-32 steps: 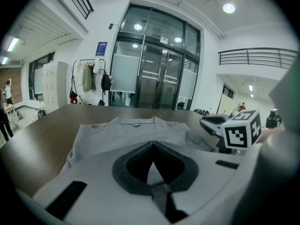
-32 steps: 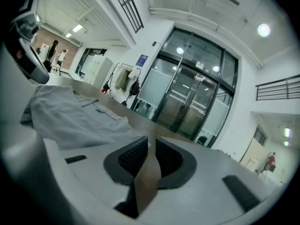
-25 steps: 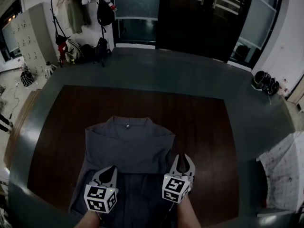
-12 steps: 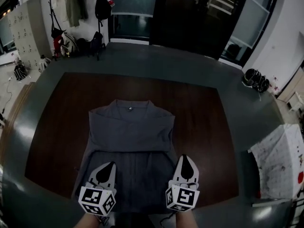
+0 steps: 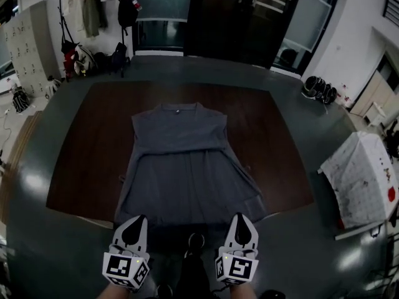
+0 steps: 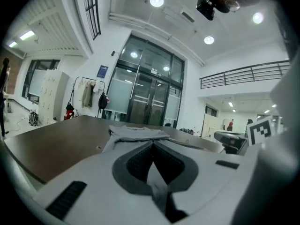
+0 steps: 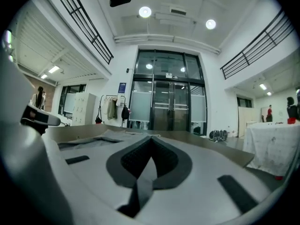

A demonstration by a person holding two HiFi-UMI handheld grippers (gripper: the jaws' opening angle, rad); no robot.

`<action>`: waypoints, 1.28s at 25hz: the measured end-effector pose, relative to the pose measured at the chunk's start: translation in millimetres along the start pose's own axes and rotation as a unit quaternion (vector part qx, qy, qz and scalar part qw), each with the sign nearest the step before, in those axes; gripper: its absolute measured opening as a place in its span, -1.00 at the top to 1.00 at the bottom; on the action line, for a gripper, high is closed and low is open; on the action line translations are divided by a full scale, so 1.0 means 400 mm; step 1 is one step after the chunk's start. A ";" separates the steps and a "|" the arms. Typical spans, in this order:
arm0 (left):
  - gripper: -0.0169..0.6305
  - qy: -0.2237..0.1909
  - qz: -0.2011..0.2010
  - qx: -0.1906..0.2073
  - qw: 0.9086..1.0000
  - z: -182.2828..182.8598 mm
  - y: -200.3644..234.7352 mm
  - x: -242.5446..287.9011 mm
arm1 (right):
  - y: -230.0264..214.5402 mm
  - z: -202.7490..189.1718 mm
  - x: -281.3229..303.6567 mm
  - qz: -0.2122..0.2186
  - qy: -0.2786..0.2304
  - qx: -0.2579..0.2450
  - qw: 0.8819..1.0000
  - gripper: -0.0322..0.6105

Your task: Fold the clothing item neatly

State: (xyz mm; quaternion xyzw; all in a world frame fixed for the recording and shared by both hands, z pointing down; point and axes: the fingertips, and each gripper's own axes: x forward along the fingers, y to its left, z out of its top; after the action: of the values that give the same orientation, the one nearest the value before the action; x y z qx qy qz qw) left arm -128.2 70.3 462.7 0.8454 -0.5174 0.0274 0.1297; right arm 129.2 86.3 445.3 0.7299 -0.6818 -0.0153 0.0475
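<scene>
So, over on the far left a coat rack with jackets and bags stood against the wall, with pale lockers beside it. Closer in, the left gripper was clamped tight on the near hem of the gray shirt, a strip of the cloth pinched right between its jaws. The shirt lay spread out lengthwise on the dark brown table, collar toward the far end and bottom hem down at the near edge. A crease ran straight across it, roughly mid-body. The right gripper sat level with the left one at the other corner of that hem, also squeezed closed on a bit of the fabric. Behind the table were tall glass doors. Off to the right some shoes sat on the floor, and nearer to me a white cloth with red spots covered something boxy.
</scene>
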 end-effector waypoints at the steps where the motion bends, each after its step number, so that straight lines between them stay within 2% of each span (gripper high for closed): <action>1: 0.92 -0.002 -0.006 0.009 1.000 -0.019 -0.008 -0.032 | 0.003 -0.010 -0.044 -0.004 0.006 -0.005 1.000 0.93; 3: 0.92 -0.004 -0.014 0.024 1.000 -0.060 -0.019 -0.083 | -0.008 -0.045 -0.117 -0.016 0.023 -0.010 1.000 0.93; 8: 0.92 0.008 -0.024 -0.003 1.000 -0.119 -0.041 -0.141 | -0.088 -0.140 -0.228 -0.060 0.078 -0.008 0.995 0.93; 11: 0.92 0.006 -0.028 0.010 1.000 -0.133 -0.054 -0.136 | -0.128 -0.189 -0.241 -0.073 0.093 0.003 0.993 0.93; 15: 0.92 0.010 -0.002 0.010 1.000 -0.189 -0.048 -0.123 | -0.197 -0.282 -0.220 -0.085 0.109 0.024 0.990 0.93; 18: 0.92 0.020 0.023 -0.005 1.000 -0.267 -0.034 -0.108 | -0.233 -0.372 -0.189 -0.068 0.125 0.014 0.990 0.93; 21: 0.92 0.026 0.031 -0.002 0.999 -0.356 -0.030 -0.084 | -0.245 -0.474 -0.166 -0.039 0.139 -0.008 0.989 0.92; 25: 0.89 0.032 0.038 0.012 0.999 -0.504 0.003 -0.046 | -0.237 -0.641 -0.149 -0.012 0.156 -0.012 0.988 0.71; 29: 0.49 0.053 0.025 0.024 0.998 -0.680 0.047 -0.015 | -0.219 -0.833 -0.140 0.009 0.176 -0.010 0.984 0.51; 32: 0.26 0.056 0.044 0.021 0.997 -0.804 0.116 0.004 | -0.216 -0.966 -0.120 0.015 0.183 -0.016 0.983 0.40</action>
State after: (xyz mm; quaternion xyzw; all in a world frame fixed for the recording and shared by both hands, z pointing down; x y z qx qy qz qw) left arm -140.1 128.5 782.1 0.8213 -0.5457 0.0911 0.1396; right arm 245.4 158.8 820.1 0.7093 -0.6720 0.1080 0.1835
